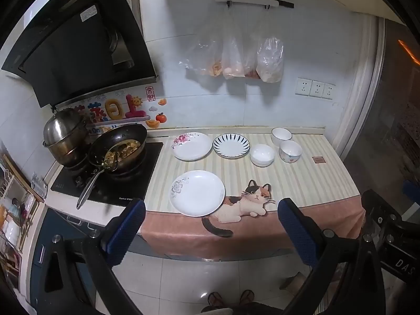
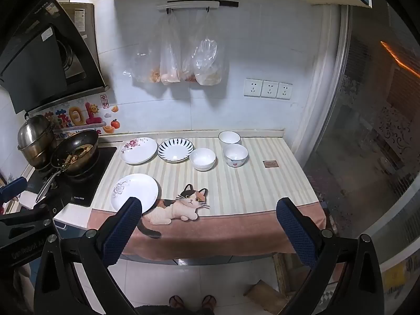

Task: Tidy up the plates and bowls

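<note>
Both grippers, left [image 1: 211,211] and right [image 2: 208,210], are held spread and empty before the counter [image 1: 288,178]. Three plates and three bowls are set on it.

The right gripper [image 2: 208,210] hangs back from the counter with its blue pads wide apart and nothing between them. On the striped cloth [image 2: 262,191], a white plate [image 2: 135,191] lies near the front edge beside a printed cat [image 2: 181,204]. Farther back stand a floral plate [image 2: 138,150], a blue-rayed plate [image 2: 175,149], a white bowl [image 2: 202,158], a patterned bowl [image 2: 235,155] and, behind it, another white bowl [image 2: 229,138]. To the left, a wok [image 2: 74,153] with food sits on the stove [image 2: 86,181], a steel pot [image 2: 35,141] beside it. Bags [image 2: 178,60] hang on the wall.
</note>
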Tool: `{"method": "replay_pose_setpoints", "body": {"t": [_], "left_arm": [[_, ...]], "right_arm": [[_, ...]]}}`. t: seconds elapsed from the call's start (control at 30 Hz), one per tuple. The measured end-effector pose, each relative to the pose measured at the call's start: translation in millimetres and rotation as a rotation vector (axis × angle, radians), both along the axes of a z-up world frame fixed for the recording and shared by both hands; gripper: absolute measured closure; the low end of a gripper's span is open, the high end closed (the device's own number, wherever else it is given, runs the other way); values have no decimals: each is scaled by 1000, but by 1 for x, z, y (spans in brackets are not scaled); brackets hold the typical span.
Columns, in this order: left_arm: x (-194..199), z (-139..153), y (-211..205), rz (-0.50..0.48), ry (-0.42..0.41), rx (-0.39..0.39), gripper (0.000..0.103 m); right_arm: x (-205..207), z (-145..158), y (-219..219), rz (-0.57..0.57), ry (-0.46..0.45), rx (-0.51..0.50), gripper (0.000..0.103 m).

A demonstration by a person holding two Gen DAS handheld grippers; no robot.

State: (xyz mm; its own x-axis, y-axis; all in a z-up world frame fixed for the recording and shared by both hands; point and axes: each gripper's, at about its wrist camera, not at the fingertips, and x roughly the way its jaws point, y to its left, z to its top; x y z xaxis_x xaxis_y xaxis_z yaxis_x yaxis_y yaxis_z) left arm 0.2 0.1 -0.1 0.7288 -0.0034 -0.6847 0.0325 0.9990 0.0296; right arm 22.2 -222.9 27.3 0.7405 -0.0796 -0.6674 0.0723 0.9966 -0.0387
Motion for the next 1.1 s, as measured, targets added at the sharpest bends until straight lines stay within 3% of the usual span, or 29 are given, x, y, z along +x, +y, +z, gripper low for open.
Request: {"method": "replay_pose_setpoints", "body": {"t": [1.1], "left_arm": [[-13,15,-4,8,-26,0,0]], "right_arm": [[-19,20,1,1,-13,-3,0]]}}
